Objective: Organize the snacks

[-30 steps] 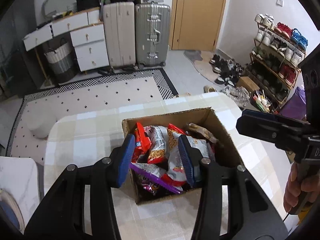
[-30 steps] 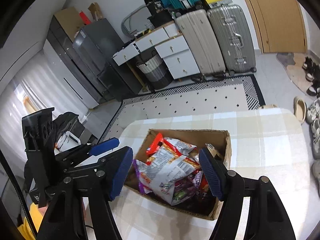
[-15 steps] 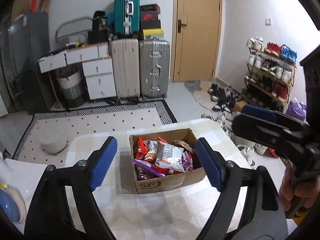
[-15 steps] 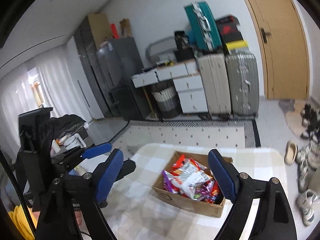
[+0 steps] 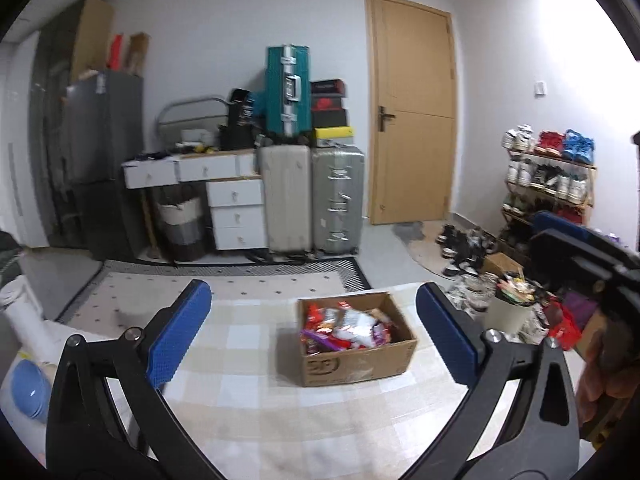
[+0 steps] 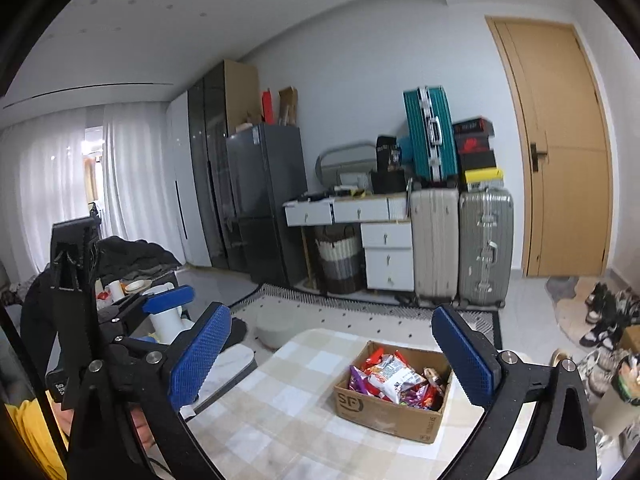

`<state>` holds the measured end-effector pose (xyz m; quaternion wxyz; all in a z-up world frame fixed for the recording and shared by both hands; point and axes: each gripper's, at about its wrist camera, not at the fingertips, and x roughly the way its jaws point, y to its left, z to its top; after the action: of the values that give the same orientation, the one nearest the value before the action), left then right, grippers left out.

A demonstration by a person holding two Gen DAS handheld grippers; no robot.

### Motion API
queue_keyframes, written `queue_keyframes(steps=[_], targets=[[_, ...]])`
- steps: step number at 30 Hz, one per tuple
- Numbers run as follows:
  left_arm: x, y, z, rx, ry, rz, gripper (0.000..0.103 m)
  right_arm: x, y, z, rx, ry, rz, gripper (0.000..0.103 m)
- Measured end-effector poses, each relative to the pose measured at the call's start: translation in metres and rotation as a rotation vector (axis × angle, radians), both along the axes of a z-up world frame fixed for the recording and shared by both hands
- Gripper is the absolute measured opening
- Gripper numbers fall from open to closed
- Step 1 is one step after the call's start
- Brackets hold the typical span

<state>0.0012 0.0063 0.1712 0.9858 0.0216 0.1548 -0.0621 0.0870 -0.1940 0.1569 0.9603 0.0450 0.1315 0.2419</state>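
Two grippers are held above the near end of the table [image 5: 248, 384], and nothing is carried by either. The left gripper [image 5: 314, 334] is seen with its blue pads spread wide, the jaws having just been opening, and only air lies between them. The right gripper [image 6: 332, 354] is likewise spread to its widest, its jaws also having just been opening, with nothing pinched. In the left wrist view the right gripper shows at the right edge, gripped by a hand [image 5: 600, 380].

Ahead of and below both grippers, well apart from the pads, a cardboard box [image 5: 356, 360] sits on the checked cloth. It is framed between the left gripper's pads and lies toward the right pad in the right wrist view [image 6: 390, 410]. The box is filled with snack packets [image 5: 344, 330] in red, white and purple, heaped loosely with no order that can be made out. No packet is seen lying outside the box on the cloth.

Since every snack is gathered in one open-topped box, the packets can be reached from above. With the pads spread and clear of the box, the grippers are judged either to have finished the gathering or to be readied for another reach; which of the two cannot be told.
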Motion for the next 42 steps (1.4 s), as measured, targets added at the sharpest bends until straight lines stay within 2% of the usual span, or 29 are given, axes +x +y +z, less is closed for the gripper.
queue_keyframes(steps=[4, 6, 10, 13, 17, 22, 24, 27, 32, 37, 42], targets=[[-0.047, 0.019, -0.003, -0.010, -0.019, 0.031, 0.103, -0.042, -0.005, -0.010, 0.004, -0.063, -0.022, 0.102], [-0.064, 0.027, -0.006, 0.010, -0.024, 0.075, 0.103, -0.057, -0.008, -0.016, -0.006, -0.085, -0.035, 0.102], [-0.097, 0.036, -0.019, 0.010, -0.050, 0.094, 0.102, -0.078, -0.008, -0.034, -0.028, -0.127, -0.056, 0.102], [-0.108, 0.043, -0.033, -0.014, -0.046, 0.097, 0.102, -0.081, -0.007, -0.049, -0.038, -0.121, -0.068, 0.102], [-0.102, 0.050, -0.058, -0.038, -0.048, 0.103, 0.102, -0.074, -0.010, -0.073, -0.043, -0.107, -0.100, 0.102], [-0.062, 0.053, -0.106, -0.037, -0.033, 0.102, 0.102, -0.053, -0.013, -0.115, -0.052, -0.071, -0.136, 0.102], [-0.034, 0.050, -0.128, -0.025, -0.009, 0.103, 0.102, -0.044, -0.013, -0.136, -0.078, -0.073, -0.189, 0.102], [-0.011, 0.049, -0.172, -0.023, 0.011, 0.125, 0.102, -0.032, -0.009, -0.174, -0.144, -0.092, -0.282, 0.102], [0.046, 0.048, -0.244, -0.029, 0.105, 0.115, 0.102, -0.016, -0.006, -0.231, -0.192, -0.072, -0.273, 0.102], [0.068, 0.048, -0.292, -0.021, 0.033, 0.152, 0.102, -0.011, -0.013, -0.267, -0.125, -0.053, -0.258, 0.102], [0.083, 0.046, -0.323, -0.016, 0.014, 0.144, 0.102, -0.019, -0.022, -0.277, -0.070, -0.084, -0.255, 0.102]])
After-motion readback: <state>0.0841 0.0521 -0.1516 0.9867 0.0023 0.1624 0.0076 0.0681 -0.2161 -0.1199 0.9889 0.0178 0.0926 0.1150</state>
